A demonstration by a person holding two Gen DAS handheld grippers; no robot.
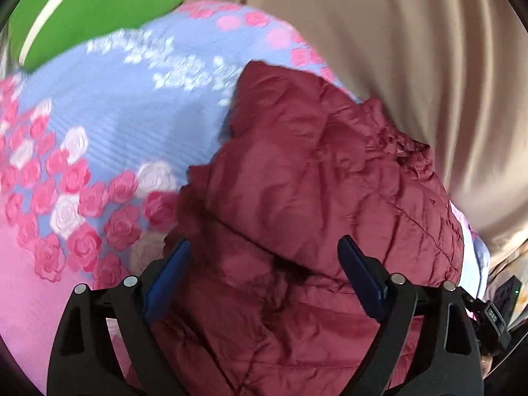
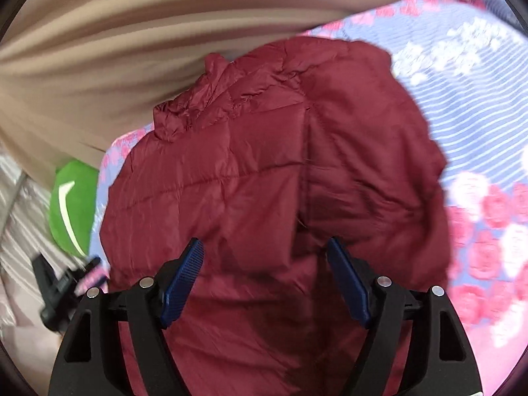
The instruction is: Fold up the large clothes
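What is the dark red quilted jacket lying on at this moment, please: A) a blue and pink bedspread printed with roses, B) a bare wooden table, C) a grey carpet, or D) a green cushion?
A: in both wrist views the jacket rests on the rose-print bedspread, which shows around it; the green object lies off to one side.

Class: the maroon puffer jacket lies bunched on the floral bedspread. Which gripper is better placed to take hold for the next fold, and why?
Probably the left gripper: open, with a raised fold of the maroon jacket between its fingers. The right gripper, also open, faces only flat jacket panel.
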